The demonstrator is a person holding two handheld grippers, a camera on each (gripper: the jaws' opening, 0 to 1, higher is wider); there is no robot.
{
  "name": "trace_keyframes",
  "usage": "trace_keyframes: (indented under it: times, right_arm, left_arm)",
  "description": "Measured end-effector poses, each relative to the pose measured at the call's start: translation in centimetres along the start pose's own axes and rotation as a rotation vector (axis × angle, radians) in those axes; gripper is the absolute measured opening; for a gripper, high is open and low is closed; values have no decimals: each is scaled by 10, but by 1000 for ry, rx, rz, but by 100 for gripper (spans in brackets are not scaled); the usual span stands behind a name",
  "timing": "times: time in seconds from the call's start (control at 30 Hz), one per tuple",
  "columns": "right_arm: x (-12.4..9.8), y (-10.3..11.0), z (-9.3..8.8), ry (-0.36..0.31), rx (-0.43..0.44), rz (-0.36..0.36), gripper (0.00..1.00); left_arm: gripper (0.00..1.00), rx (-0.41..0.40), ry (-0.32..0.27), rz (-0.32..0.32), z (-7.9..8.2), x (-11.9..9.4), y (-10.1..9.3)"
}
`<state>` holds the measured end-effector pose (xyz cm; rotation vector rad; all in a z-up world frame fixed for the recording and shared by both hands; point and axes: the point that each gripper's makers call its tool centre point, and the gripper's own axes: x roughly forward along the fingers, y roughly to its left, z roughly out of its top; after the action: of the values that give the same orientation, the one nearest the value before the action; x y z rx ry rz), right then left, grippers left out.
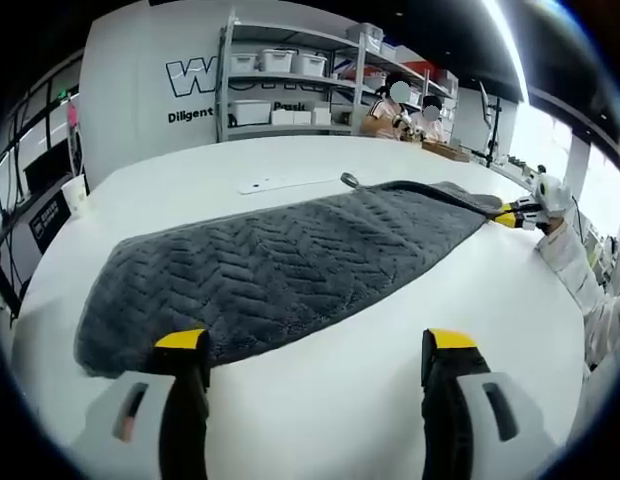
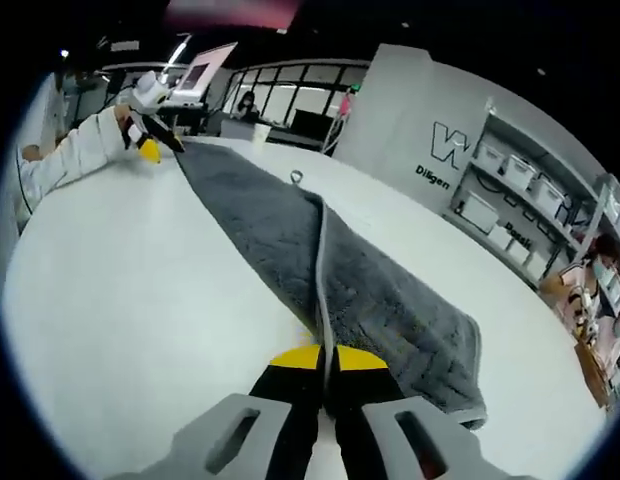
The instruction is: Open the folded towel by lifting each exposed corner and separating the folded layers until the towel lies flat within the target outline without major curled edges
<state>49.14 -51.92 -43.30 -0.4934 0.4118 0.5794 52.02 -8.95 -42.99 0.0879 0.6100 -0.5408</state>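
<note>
Your right gripper (image 2: 322, 356) pinches the grey towel's (image 2: 390, 290) folded edge, left gripper (image 1: 320, 345) gaping empty near the table's (image 1: 320, 410) edge: peel slowly, low.

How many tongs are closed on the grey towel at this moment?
1: the right tongs pinch the folded edge of the towel. The left tongs stand open at its other end.

The white wall panel (image 1: 160, 90) reads a large "W" above "Diligent".
</note>
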Motion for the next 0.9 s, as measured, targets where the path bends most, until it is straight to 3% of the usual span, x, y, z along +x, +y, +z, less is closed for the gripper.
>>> trace_keyframes:
  times: [0.57,0.9]
  right_arm:
    - [-24,10,-22,-1,54,52,0]
    - [-26,12,-22,-18,80,61,0]
  left_arm:
    - [86,-1,2,2,1,0,0]
    - [86,-4,5,0,-1,1,0]
